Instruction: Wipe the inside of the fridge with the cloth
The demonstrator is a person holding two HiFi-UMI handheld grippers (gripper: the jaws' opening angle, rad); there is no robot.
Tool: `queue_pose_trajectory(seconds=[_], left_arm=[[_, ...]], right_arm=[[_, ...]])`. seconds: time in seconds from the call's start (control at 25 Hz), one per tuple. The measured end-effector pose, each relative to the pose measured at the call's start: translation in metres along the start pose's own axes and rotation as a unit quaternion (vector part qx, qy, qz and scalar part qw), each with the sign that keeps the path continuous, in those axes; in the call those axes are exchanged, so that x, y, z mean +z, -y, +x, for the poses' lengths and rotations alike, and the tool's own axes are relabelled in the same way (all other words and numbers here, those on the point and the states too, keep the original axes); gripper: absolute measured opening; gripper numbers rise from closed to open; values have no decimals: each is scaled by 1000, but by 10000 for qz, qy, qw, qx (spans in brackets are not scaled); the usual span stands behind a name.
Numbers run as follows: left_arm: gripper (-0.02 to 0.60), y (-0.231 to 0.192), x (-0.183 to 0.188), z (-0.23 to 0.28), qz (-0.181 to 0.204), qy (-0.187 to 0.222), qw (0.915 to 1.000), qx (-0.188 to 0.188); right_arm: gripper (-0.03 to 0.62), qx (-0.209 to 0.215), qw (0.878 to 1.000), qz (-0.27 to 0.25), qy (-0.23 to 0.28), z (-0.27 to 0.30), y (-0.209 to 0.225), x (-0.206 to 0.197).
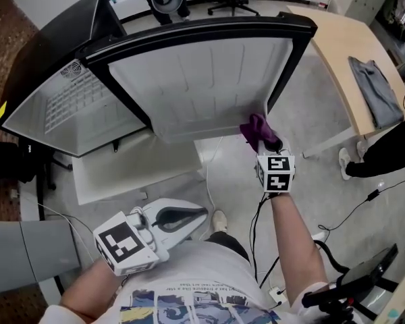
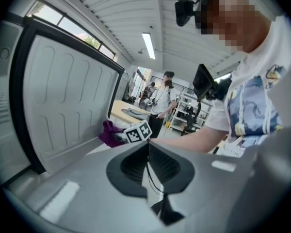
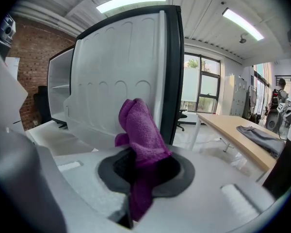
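The fridge (image 1: 61, 106) stands open, well ahead and to the left of both sets of jaws, with its white shelves showing. Its door (image 1: 202, 79) is swung wide, so the pale moulded inner face lies straight in front of the right gripper (image 1: 270, 144). That is probably why the right arm reaches forward: the door lining is the nearest inside surface to wipe.

A wooden table (image 1: 344, 52) sits off to the right of the right jaws and plays no part here.

The left gripper (image 1: 200, 216) hangs low, close to the person's body and well short of the door. Its jaws are closed together with nothing between them, so it looks parked out of the way while the other side works.

The right gripper's jaws are clamped on the purple cloth (image 1: 258, 130). A bunched fold sticks out past the tips and a tail hangs down between them. The fold leads, so the cloth, not the jaws, should meet the lining. It sits at the door's lower edge, near the corner. I cannot tell whether it is pressing on the surface or just short of it.
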State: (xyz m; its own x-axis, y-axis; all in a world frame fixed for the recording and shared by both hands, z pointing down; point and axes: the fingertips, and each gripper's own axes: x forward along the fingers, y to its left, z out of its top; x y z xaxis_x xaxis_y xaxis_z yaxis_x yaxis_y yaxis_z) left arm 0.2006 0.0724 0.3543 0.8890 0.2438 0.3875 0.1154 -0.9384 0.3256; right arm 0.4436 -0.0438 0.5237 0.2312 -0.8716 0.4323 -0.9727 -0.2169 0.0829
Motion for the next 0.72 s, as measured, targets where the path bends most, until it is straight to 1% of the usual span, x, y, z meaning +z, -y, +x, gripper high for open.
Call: queue_pose_trajectory(seconds=[0.16,0.28,0.44,0.52,0.64,0.72], left_arm=[[6,1,-2,0,-41,-7,10000,-5],[6,-1,-3,-2,-63,9,10000,19],[6,-6,-7,-10,-5,75,9999,85],[6,-4,-5,-15,-90,104,9999,89],[6,-6,-8,-29,-135,184,9995,235],[6,-10,-13,-40,-164,243,9988,380]], right_arm=[[52,-63,9999,28,134,-15,6,5],[52,123,9994,-84,301,-25,-10,15],[52,621,9954,-531,490,-26,-59,29],[52,863,9919,-758,550,-23,-86,33],[52,1146,9854,-1089,635,-18,-124,39],[52,1317,9788,-1398,713,-16,-149,46]])
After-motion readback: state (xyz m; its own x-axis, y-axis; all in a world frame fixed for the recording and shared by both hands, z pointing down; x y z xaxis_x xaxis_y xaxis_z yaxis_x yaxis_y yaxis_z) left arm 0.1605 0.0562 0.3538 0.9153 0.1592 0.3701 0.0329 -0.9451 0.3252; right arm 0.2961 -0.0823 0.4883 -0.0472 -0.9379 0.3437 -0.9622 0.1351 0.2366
